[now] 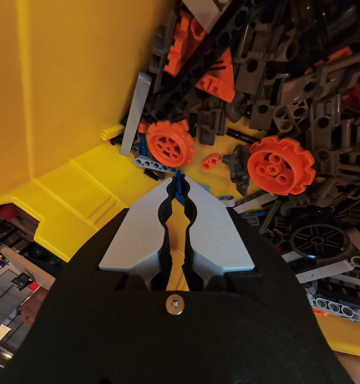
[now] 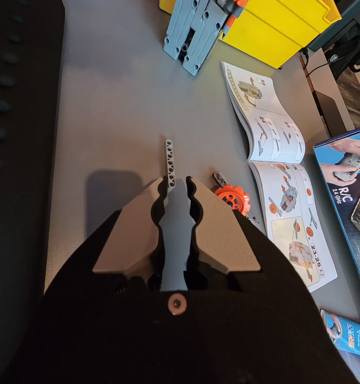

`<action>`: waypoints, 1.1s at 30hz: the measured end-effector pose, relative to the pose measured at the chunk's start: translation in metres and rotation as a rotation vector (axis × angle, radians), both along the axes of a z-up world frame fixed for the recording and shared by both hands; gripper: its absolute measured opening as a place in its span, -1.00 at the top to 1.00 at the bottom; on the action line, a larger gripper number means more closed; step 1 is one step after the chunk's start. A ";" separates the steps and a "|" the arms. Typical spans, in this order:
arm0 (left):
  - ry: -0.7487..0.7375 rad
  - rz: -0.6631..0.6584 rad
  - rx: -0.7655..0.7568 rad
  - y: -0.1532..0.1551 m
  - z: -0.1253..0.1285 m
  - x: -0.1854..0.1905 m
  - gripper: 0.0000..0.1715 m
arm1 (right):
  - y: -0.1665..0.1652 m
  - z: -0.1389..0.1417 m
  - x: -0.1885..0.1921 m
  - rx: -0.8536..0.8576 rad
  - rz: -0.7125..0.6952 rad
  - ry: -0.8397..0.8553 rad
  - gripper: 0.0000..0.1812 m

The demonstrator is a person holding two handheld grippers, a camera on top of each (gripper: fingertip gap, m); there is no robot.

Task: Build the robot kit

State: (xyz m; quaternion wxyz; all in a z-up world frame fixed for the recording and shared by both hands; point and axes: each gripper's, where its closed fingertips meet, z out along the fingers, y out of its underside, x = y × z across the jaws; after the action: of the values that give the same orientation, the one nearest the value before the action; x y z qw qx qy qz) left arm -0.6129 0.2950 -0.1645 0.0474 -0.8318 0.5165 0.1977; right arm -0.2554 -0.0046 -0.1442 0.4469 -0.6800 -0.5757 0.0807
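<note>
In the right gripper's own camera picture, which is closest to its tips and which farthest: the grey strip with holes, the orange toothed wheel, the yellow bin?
From the right gripper:
1. Grey holed strip, beside the left fingertip, flat on the table.
2. Orange toothed wheel, just off to the right.
3. Yellow bin, far ahead, upper right.

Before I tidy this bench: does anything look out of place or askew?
Mostly ordinary building clutter. The grey panel assembly leans tilted against the yellow bin rather than lying flat, and an orange gear wheel and grey holed beam lie loose on the table.
</note>
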 end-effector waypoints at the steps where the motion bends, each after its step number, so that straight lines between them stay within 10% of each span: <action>1: 0.005 0.000 -0.001 0.000 0.000 0.000 0.97 | 0.000 0.000 0.000 0.001 -0.001 0.001 0.81; 10: -0.037 0.047 0.032 0.001 0.018 0.000 0.97 | 0.000 -0.003 -0.001 -0.008 0.004 -0.005 0.81; 17: -0.301 0.102 0.100 -0.027 0.084 0.039 0.97 | 0.004 -0.004 0.000 -0.019 -0.010 0.003 0.82; 25: -0.808 -0.248 0.116 -0.174 0.200 0.185 0.97 | 0.016 0.020 0.019 0.055 -0.123 0.053 0.82; 33: -0.728 -0.306 -0.267 -0.296 0.128 0.315 0.98 | 0.033 0.075 0.080 0.206 -0.365 0.175 0.82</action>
State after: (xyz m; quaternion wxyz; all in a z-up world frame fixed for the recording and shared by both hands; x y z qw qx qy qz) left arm -0.2983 -0.0010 -0.0368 0.1476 -0.7599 0.6047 -0.1875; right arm -0.1753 0.0284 -0.0691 0.5693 -0.7141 -0.4073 -0.0020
